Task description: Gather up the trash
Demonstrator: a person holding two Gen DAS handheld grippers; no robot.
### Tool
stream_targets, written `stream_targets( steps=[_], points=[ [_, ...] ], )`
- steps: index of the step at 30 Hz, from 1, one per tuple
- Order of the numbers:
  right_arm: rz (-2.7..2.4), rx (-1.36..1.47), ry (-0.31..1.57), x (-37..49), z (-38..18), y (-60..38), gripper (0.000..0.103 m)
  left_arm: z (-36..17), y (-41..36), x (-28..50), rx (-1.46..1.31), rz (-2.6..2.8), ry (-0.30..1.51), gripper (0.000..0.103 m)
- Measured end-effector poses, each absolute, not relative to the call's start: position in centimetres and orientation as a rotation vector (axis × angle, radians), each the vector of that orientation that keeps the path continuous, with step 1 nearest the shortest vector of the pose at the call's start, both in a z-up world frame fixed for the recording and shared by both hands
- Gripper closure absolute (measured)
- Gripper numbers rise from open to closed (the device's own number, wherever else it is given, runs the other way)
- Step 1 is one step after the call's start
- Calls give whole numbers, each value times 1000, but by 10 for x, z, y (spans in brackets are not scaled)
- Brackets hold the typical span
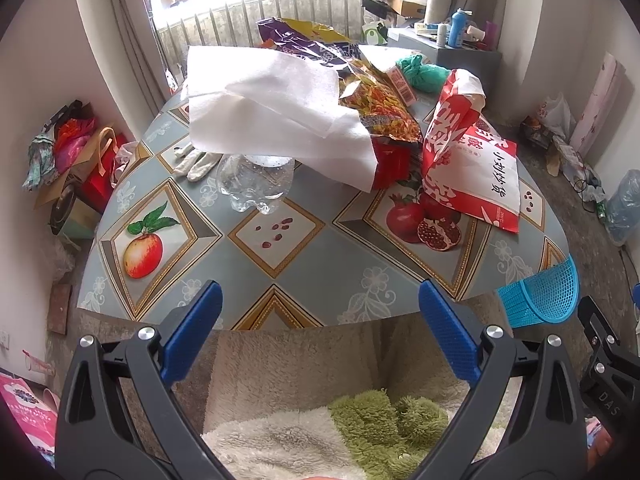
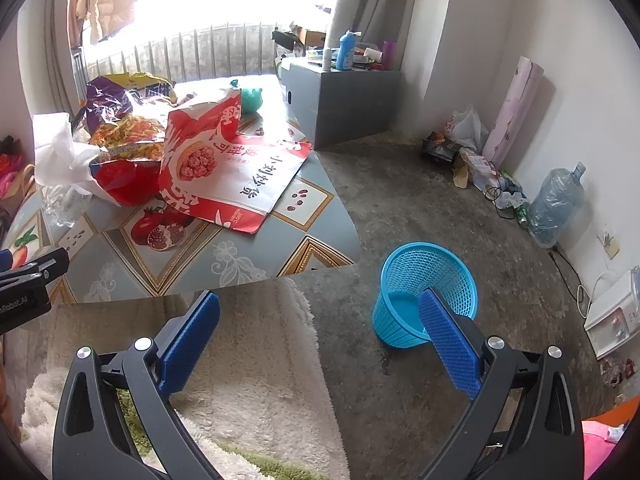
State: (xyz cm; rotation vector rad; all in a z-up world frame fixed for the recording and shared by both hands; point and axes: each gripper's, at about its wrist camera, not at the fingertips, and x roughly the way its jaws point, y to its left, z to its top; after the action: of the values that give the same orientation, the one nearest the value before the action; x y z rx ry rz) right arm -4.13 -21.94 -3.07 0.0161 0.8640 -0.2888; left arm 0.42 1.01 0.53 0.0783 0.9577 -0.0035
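Ahead of the left gripper, spread wide and holding nothing, the white tissue drapes over a clear bottle on the table. It looks light and limp; pinch a loose edge. Also spread and empty, the right gripper has the blue basket just beyond its right finger.

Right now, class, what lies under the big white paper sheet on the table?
Under the white paper sheet, a clear plastic bottle and a red packet poke out. The bottle's top is covered; anything else beneath is hidden.
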Motion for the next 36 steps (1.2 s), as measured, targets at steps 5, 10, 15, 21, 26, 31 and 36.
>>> stream_targets(
  steps=[5, 10, 15, 21, 26, 31, 36],
  points=[
    [-286, 17, 866, -40, -30, -218, 6, 5, 10, 4, 80, -4, 958, 9],
    [-286, 17, 866, -39, -30, -217, 6, 3, 12, 4, 83, -1, 959, 9],
    [-284, 17, 867, -39, -31, -216, 6, 2, 13, 4, 84, 0, 959, 9],
    [-284, 18, 867, -39, -31, -217, 6, 1, 13, 4, 88, 3, 959, 9],
    [-284, 18, 868, -39, -31, -217, 6, 1, 14, 4, 89, 3, 959, 9],
    [-284, 20, 867, -39, -31, -217, 6, 1, 14, 4, 89, 4, 958, 9],
    [-281, 23, 868, -39, -32, -216, 6, 1, 15, 3, 92, 6, 957, 9]
  ],
)
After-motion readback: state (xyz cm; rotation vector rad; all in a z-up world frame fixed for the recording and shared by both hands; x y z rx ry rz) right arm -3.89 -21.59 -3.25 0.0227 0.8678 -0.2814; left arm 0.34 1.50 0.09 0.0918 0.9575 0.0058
